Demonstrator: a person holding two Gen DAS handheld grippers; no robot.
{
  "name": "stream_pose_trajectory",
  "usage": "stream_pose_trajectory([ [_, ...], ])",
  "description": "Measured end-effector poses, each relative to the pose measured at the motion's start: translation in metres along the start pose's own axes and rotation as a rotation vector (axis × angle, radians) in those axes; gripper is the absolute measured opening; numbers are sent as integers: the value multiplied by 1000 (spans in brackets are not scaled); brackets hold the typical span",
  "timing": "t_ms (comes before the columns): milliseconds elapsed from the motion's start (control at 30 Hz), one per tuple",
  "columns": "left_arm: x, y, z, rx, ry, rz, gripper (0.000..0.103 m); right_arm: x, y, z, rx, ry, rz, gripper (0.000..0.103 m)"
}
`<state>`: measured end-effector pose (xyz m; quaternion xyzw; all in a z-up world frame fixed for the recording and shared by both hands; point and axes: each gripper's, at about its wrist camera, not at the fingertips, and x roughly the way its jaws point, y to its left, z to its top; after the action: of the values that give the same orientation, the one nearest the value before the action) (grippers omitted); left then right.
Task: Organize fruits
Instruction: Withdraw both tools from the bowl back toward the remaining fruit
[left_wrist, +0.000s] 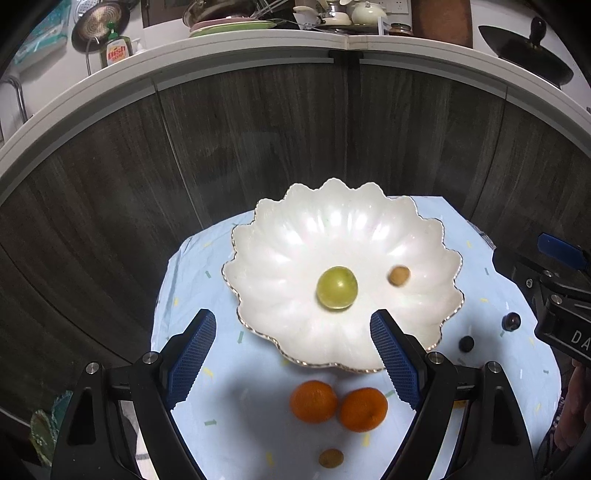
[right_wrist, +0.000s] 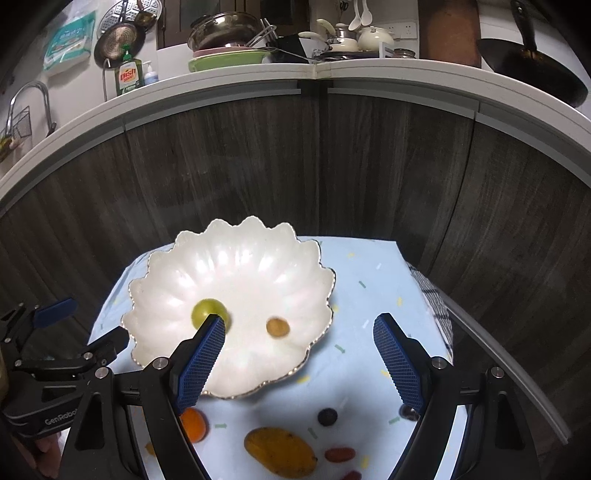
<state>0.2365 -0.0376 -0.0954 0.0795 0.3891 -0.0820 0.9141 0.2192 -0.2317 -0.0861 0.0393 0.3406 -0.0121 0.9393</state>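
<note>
Both grippers empty, tilted downward.
Left gripper (left_wrist: 293, 325) jaws wide apart; right gripper (right_wrist: 299, 330) likewise.

Ahead of the right tongs (right_wrist: 299, 325), we see the green fruit (right_wrist: 207, 312) partly hidden behind the left pad, and the small brown fruit (right_wrist: 277, 327) smeared by blur. Behind that pad an orange (right_wrist: 194, 424) shows only in part. A dark fruit (right_wrist: 408, 412) is half covered by the right pad. Near the bottom edge, a red fruit (right_wrist: 352, 475) is cut off. At the far right of the left tongs' view, the other tool (left_wrist: 561, 306) runs out of the picture.
</note>
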Motion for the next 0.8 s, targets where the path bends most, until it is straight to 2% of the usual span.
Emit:
stream_pose_trajectory([
  [800,-27,-14,-49,38,3,8,86,-29,-3,-42,-2,22,-12,83],
])
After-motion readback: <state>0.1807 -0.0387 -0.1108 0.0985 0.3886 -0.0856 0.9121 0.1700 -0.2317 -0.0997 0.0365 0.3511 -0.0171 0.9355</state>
